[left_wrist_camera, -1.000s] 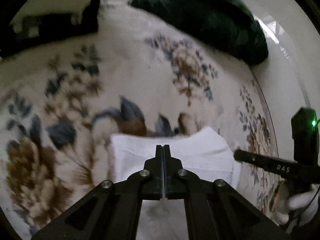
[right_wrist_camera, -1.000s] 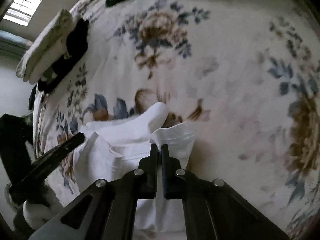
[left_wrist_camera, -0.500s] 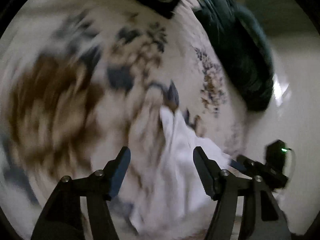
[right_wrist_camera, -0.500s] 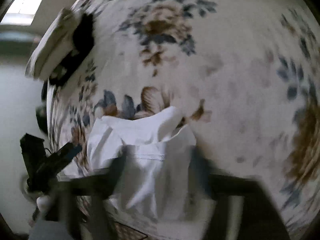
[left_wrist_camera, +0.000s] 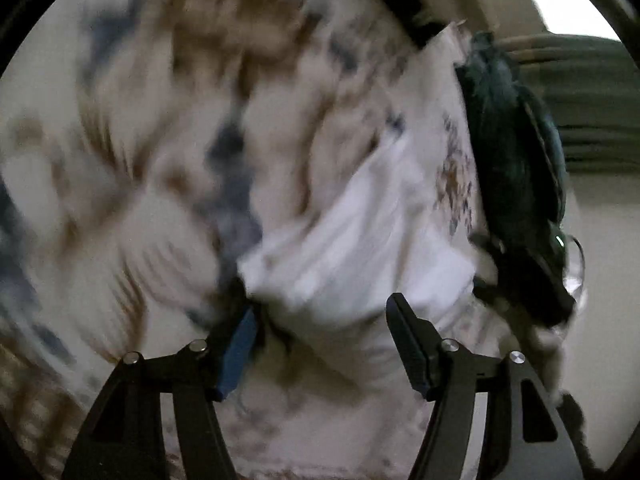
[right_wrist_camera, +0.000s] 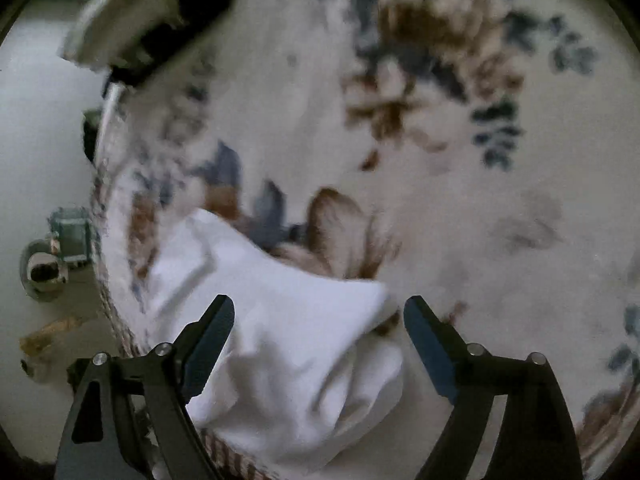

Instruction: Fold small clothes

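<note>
A small white garment [left_wrist_camera: 352, 248] lies bunched on the floral bedspread [left_wrist_camera: 160, 120] near the bed's edge. It also shows in the right wrist view [right_wrist_camera: 280, 340], folded over with creases. My left gripper [left_wrist_camera: 320, 320] is open and empty, its jaws wide apart just above the garment's near side. My right gripper [right_wrist_camera: 318, 320] is open and empty too, its jaws straddling the garment from above. The left wrist view is blurred by motion.
A dark green cushion [left_wrist_camera: 516, 152] lies at the bed's edge. A pile of white and black folded clothes [right_wrist_camera: 148, 20] sits at the far end. The bed's edge [right_wrist_camera: 108, 272] runs close beside the garment, with floor items [right_wrist_camera: 52, 256] below.
Both grippers were shut on the white garment one second ago; both have opened and let it go. The left gripper has swung round to the left; the garment now lies flatter.
</note>
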The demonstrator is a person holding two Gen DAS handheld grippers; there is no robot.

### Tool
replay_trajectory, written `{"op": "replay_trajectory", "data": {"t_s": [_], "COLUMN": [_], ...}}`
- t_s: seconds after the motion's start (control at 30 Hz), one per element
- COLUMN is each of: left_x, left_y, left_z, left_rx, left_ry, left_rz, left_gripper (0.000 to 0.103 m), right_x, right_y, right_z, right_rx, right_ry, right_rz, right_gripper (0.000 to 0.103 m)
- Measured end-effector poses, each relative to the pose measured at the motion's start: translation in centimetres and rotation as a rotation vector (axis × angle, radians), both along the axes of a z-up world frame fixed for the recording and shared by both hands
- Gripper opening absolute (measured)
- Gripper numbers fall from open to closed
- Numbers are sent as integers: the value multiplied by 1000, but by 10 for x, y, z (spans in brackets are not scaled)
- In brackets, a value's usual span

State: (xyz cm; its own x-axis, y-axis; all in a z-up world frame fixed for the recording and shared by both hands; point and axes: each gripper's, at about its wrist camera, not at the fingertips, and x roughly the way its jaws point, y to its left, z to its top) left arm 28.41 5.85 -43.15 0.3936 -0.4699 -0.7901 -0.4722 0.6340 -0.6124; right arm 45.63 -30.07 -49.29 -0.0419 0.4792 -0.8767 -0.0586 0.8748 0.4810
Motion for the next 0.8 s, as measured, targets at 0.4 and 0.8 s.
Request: {"op": "replay_trajectory", "data": {"t_s": [0.4,0.8], "left_x": [71,65], "left_y": [-47,-37], "left_z": [8,24], "left_rx": [330,351], "left_ry": [-79,-152], "left_rz": [-493,-429], "left_gripper": [50,4], "right_x": [-105,-123], "right_y": [-15,-9], "right_z": [7,17], "right_rx": [-23,-68], "right_ry": [49,-30], "right_rz": [-276,-360], "right_gripper": [38,4]}}
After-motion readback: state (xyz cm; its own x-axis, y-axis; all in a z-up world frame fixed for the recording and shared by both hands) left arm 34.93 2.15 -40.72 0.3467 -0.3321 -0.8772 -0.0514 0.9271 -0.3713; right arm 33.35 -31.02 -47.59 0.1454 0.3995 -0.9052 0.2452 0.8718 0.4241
